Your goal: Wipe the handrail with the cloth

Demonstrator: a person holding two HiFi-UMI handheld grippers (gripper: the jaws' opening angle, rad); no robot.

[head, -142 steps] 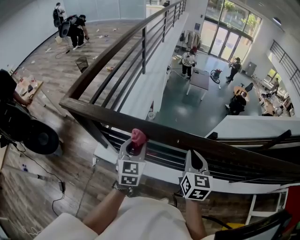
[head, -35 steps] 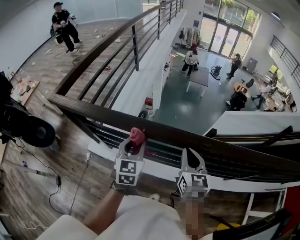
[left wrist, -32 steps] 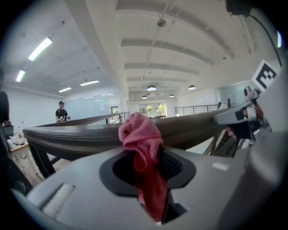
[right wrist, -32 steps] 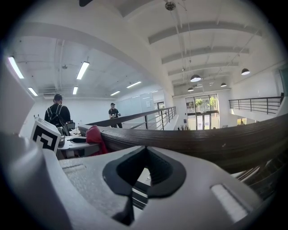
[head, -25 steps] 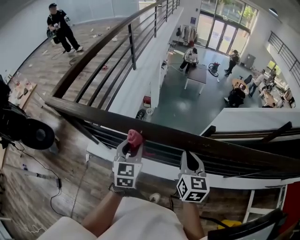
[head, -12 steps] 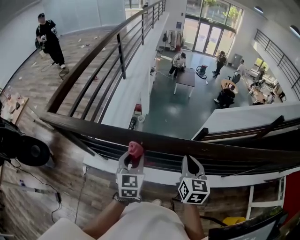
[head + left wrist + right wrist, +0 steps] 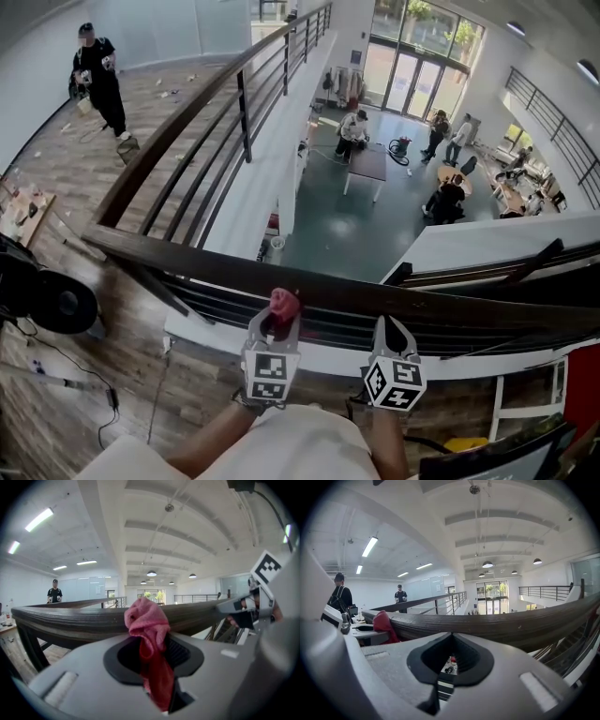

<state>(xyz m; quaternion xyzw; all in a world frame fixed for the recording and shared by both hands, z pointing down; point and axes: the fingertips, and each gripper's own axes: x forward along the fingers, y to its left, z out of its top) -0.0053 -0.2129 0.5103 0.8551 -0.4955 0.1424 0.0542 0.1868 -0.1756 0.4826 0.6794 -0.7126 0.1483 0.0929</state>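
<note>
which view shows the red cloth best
The left gripper view: the crumpled pink-red cloth fills the centre, pinched between the jaws, in front of the dark wooden handrail. The head view shows a small blob; the right gripper view, a side glimpse.

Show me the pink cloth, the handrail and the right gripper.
pink cloth [image 7: 143,617], left gripper view, bunched top above the jaws.
handrail [image 7: 178,262], head view, dark top face.
right gripper [image 7: 389,325], head view, between its closed fingertips.

Head view looks down; gripper views, seemingly level, share handrail [image 7: 70,618].
</note>
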